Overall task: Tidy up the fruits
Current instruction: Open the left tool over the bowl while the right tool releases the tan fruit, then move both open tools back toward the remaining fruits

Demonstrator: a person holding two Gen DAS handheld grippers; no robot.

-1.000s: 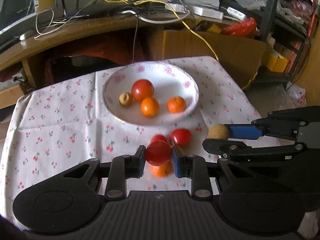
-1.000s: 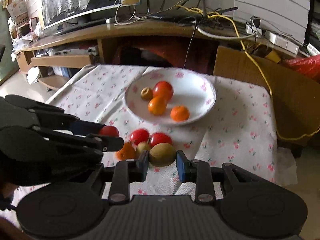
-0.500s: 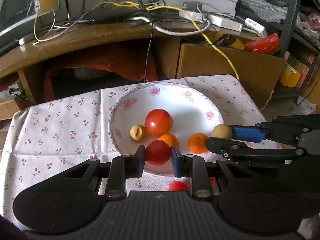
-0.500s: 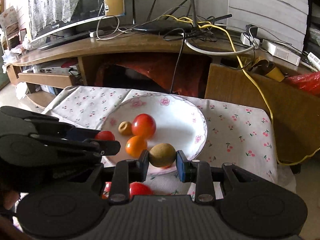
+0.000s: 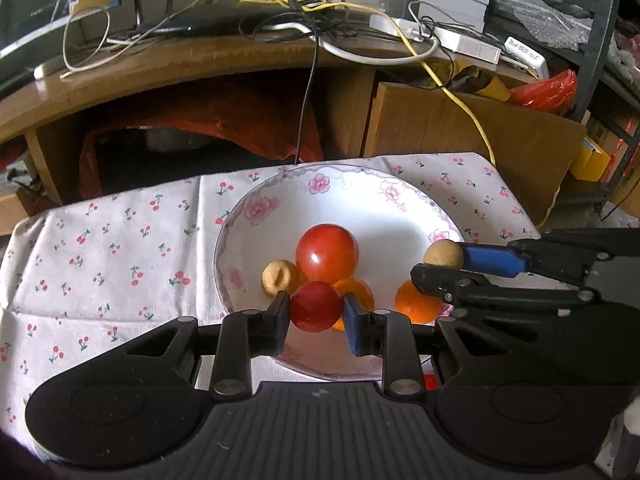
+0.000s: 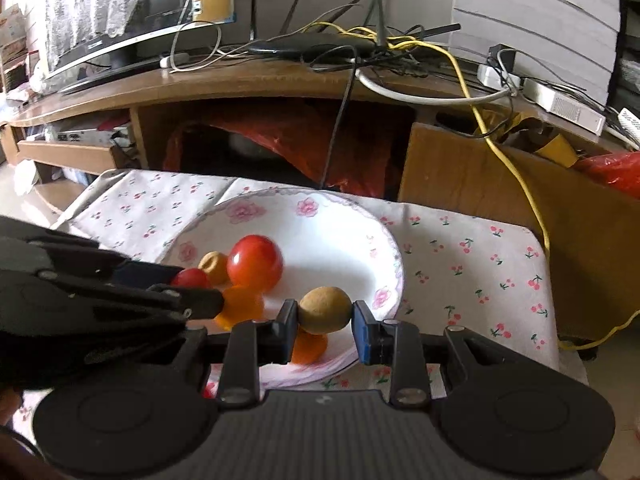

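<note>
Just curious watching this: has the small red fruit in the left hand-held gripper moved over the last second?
Yes. The small red fruit, earlier over the cloth near the loose fruits, now hangs over the plate.

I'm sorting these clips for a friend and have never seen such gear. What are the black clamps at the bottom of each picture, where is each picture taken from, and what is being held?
The black clamps are hand-held two-finger grippers; a person carries one in each hand, and no robot arm is involved. A camera sits on each gripper and looks forward along its fingers, so each picture shows its own gripper at the bottom.

In the left view, the left gripper is shut on a small red tomato. In the right view, the right gripper is shut on a brownish kiwi-like fruit.

Both hover over a flowered white plate on a cherry-print cloth. On the plate lie a larger tomato, two orange fruits and a small tan fruit.
</note>
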